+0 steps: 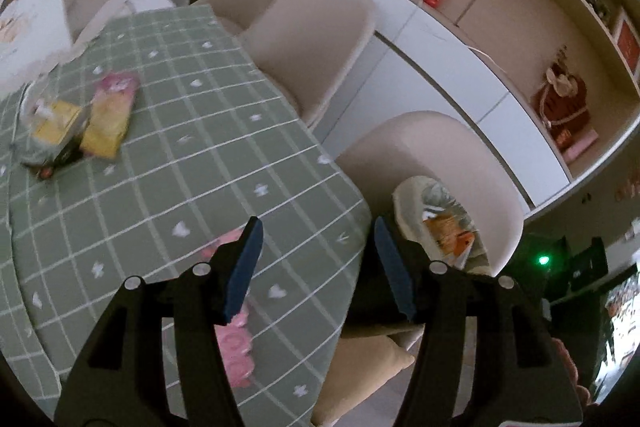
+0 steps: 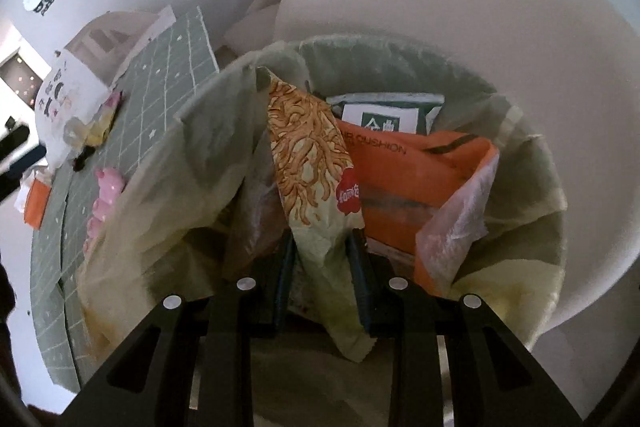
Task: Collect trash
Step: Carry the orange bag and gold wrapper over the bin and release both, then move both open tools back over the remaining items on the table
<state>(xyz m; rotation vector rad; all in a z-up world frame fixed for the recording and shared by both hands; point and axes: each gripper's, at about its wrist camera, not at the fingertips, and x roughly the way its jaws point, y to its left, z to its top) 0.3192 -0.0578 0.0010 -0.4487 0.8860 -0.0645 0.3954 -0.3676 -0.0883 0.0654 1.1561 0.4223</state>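
Dim, soft indoor light in both views; no hard shadows. Strong fisheye bending with black vignette at corners. Motion blur over yellow and pink snack packets point(image 1: 107, 115) on green checked desk point(image 1: 192, 131). Small green lamp glare point(image 1: 543, 260) at right. Bright window patch point(image 2: 18, 75) overexposed.

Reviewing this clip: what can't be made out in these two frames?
- Left wrist view: the pink packet is partly hidden behind the left tool, whose jaws stand open and empty.
- Left wrist view: the pile of wrappers on the green tablecloth is blurred; labels unreadable.
- Right wrist view: the right tool grips a snack bag; the trash bin bottom is hidden under packaging.
- Right wrist view: the green-and-white packet is half covered by an orange bag.
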